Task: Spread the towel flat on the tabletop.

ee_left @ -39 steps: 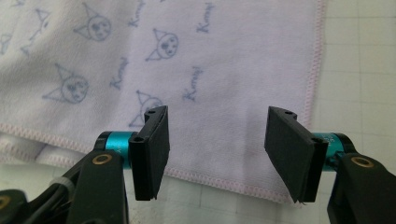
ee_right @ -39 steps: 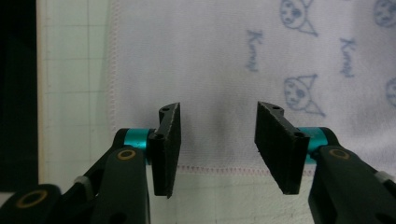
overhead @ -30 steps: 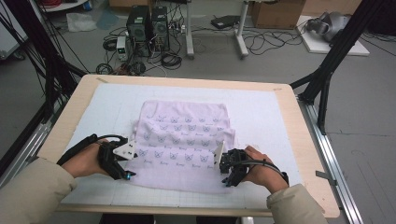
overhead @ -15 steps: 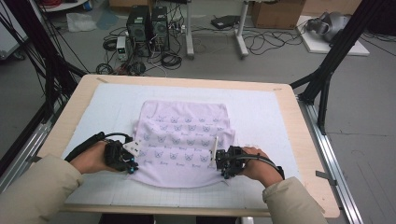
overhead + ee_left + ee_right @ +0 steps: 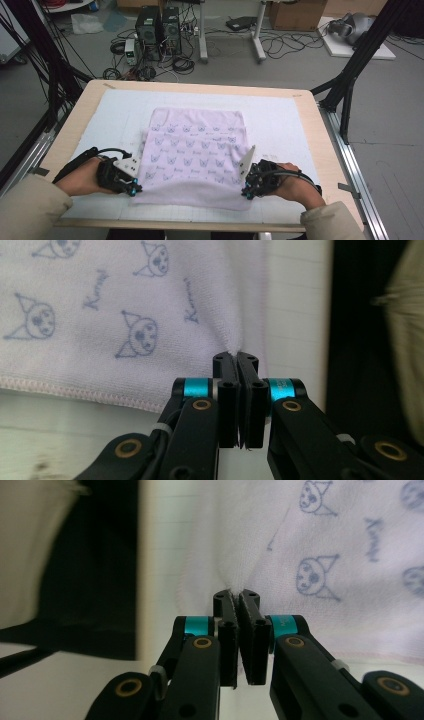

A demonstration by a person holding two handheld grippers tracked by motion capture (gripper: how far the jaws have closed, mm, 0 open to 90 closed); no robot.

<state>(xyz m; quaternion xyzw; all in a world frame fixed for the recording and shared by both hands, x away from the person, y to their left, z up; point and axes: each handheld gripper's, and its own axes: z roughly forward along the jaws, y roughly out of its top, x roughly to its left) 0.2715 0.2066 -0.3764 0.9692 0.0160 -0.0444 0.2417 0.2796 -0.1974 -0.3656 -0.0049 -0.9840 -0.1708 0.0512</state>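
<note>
Close to the person, the left gripper [image 5: 134, 189] pinches the near left corner of the cloth [image 5: 197, 157]. In the left gripper view its two black fingers [image 5: 226, 390] are pressed tight together, with a little fold of cloth squeezed between the tips. They have just been closing on it.

The right gripper [image 5: 247, 192] does the same at the near right corner. In the right gripper view its fingers [image 5: 255, 630] are pressed together too, with the cloth caught between them. They have also just been closing.

A hand holds each gripper, and pale sleeves [image 5: 30, 207] come in from the near edge. A black cable loops out from each gripper.

The cloth is pale purple with small cat faces and curly words on it. It has a stitched hem along the near edge. It lies flat in the middle of the worktop [image 5: 310, 135], on a white mat [image 5: 280, 120] with thin grid lines. The near edge bunches up a bit between the two grippers.

Past the worktop, on the grey floor, are black computer boxes [image 5: 159, 27], tangled wires and a cardboard box [image 5: 295, 12].
</note>
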